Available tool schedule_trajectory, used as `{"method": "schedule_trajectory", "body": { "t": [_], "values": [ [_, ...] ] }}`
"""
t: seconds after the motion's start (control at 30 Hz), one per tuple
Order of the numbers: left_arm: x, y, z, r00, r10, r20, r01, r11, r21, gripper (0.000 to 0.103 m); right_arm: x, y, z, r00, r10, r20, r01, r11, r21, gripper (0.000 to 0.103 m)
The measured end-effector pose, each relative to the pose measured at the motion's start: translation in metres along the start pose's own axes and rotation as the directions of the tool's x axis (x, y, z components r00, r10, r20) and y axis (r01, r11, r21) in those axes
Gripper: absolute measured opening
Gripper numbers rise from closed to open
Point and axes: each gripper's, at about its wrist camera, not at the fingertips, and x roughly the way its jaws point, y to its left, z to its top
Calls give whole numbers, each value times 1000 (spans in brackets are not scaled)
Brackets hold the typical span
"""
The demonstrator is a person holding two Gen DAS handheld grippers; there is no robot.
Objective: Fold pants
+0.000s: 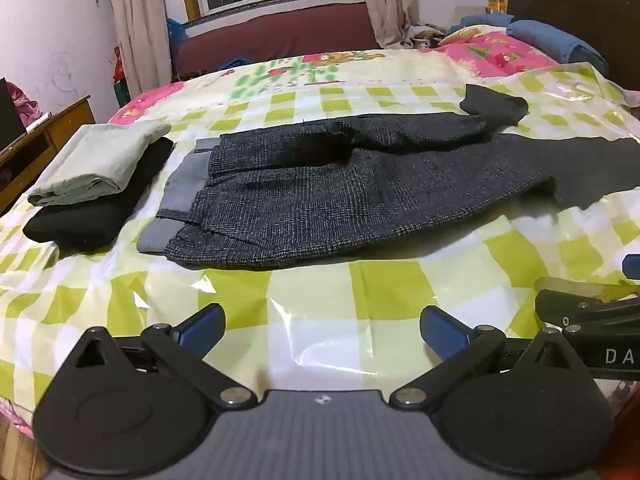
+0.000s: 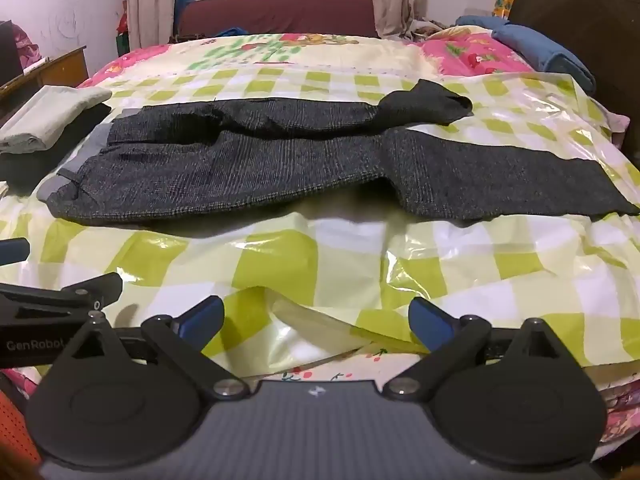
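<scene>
Bedroom, with a bed (image 1: pixel 312 292) covered by a shiny plastic sheet in green, yellow and white checks; window with curtains (image 1: pixel 138 20) at the far wall, dark headboard (image 2: pixel 580 20) at right. Spread flat across the middle of the sheet — grey checked pants (image 1: pixel 320 200), waistband with its lighter lining toward the left, legs running off to the right, far leg bunched and its cuff turned up. Just left of the waistband, a stack of folded clothes: pale one (image 1: pixel 96 164) lying on a black one (image 1: pixel 92 216). Blue folded cloth (image 2: pixel 544 56) up by the headboard on a pink floral cover. Left gripper (image 1: pixel 320 330) hanging over bare sheet near the bed's front edge, jaws wide apart, nothing between them — well short of the pants. Right gripper (image 2: pixel 316 320) alongside it, likewise spread wide and empty, over a crease in the plastic.
</scene>
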Motion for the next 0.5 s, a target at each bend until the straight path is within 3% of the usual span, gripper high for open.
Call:
{"method": "schedule_trajectory", "body": {
  "t": [0.5],
  "values": [
    [4, 4, -1, 1000, 7, -4, -7, 1000, 5, 103, 0, -1, 2, 1000, 1, -2, -1, 1000, -1, 99]
  ]
}}
